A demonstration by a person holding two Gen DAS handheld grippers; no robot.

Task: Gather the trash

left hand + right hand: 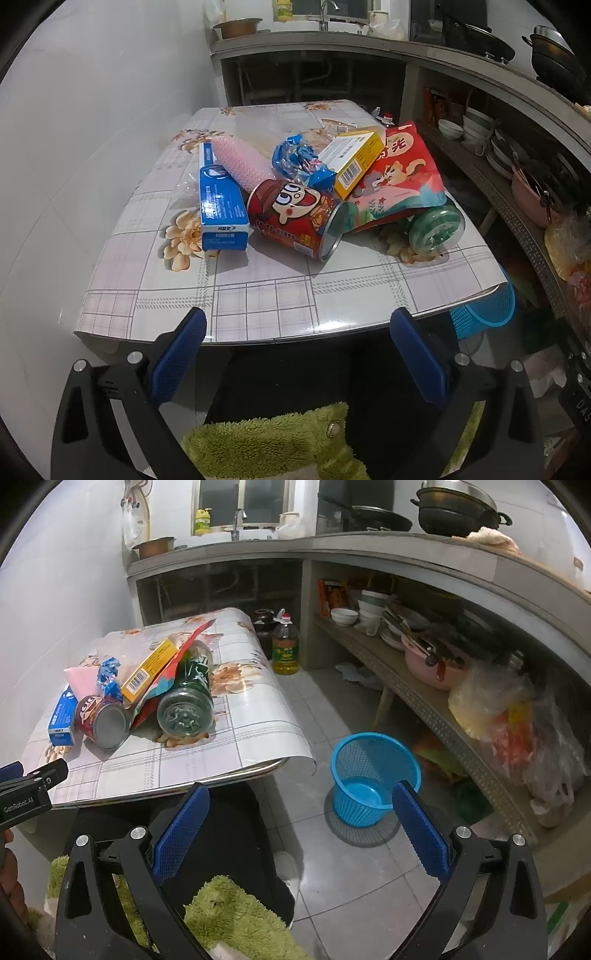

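Observation:
A heap of trash lies on the table (pixel 258 295): a red can (pixel 295 218) on its side, a blue box (pixel 221 206), a pink roll (pixel 240 162), a crumpled blue wrapper (pixel 295 158), a yellow box (pixel 356 158), a red snack bag (pixel 399 181) and a green bottle (pixel 436 229). The heap also shows in the right wrist view, with the can (pixel 103 720) and bottle (pixel 188 701). A blue mesh bin (pixel 373 775) stands on the floor right of the table. My left gripper (pixel 297 354) is open and empty before the table's near edge. My right gripper (pixel 301 830) is open and empty above the floor, near the bin.
A counter with a sink (pixel 240 531) and pans (pixel 458 509) runs along the back and right. A shelf (pixel 424 694) under it holds bowls and plastic bags. An oil bottle (pixel 285 646) stands on the floor behind the table. A green fuzzy cloth (pixel 273 443) lies below the grippers.

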